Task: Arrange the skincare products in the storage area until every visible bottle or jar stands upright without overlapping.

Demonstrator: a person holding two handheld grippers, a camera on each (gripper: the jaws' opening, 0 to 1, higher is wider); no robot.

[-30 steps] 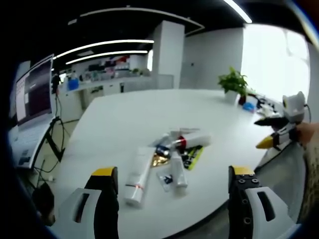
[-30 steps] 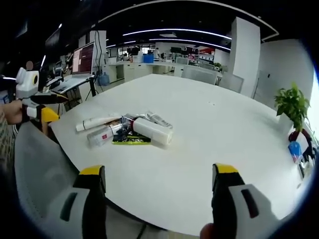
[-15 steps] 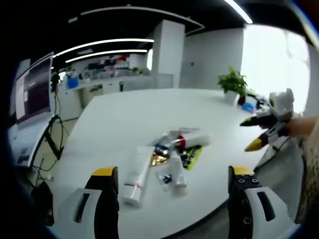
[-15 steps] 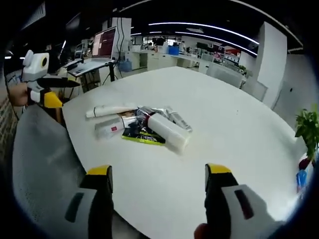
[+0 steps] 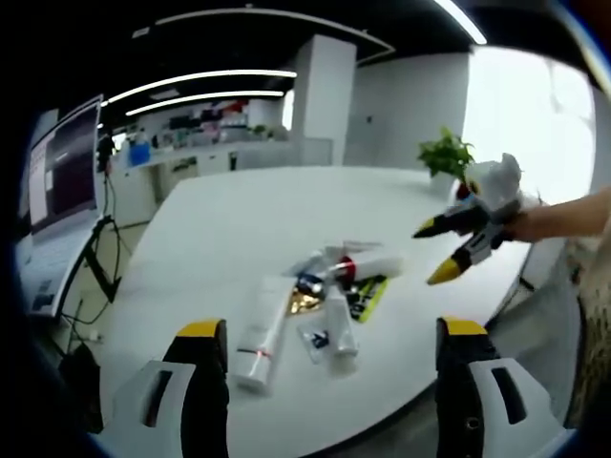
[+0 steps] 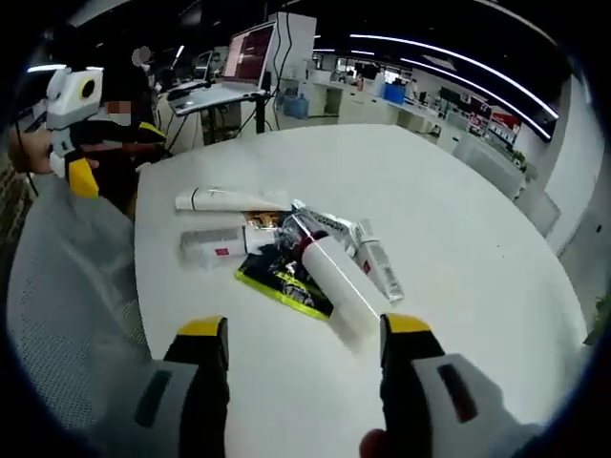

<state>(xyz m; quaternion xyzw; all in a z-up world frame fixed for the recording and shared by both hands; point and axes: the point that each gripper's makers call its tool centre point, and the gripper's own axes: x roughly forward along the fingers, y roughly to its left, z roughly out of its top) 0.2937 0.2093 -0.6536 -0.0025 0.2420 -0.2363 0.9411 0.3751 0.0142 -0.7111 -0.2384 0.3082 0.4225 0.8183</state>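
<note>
The skincare products lie in a loose heap on the white table (image 5: 239,215), ahead of both my grippers and touched by neither. My left gripper (image 5: 334,382) hangs near the table's edge with its jaws spread wide and nothing between them; the heap sits just beyond and between its yellow-tipped fingers (image 5: 200,332). My right gripper (image 6: 301,367) is likewise wide open and empty, held over the table with the heap directly in front of it, the nearest piece reaching down almost between its fingertips. The left gripper view also shows my right gripper (image 5: 449,250) from the side, coming in from the right above the table near the heap, its jaws parted, with a potted plant (image 5: 447,157) behind it. The right gripper view in turn shows my left gripper (image 6: 81,153) off to the left past the table edge, and a laptop (image 6: 239,67) on a stand further back. Everything in the heap lies on its side and overlaps: a long white tube (image 5: 263,329), a large white bottle (image 6: 336,284) lying across a yellow-green sachet (image 6: 282,286), a small clear bottle (image 6: 377,267), and a pale bottle with a red label (image 6: 215,245).
</note>
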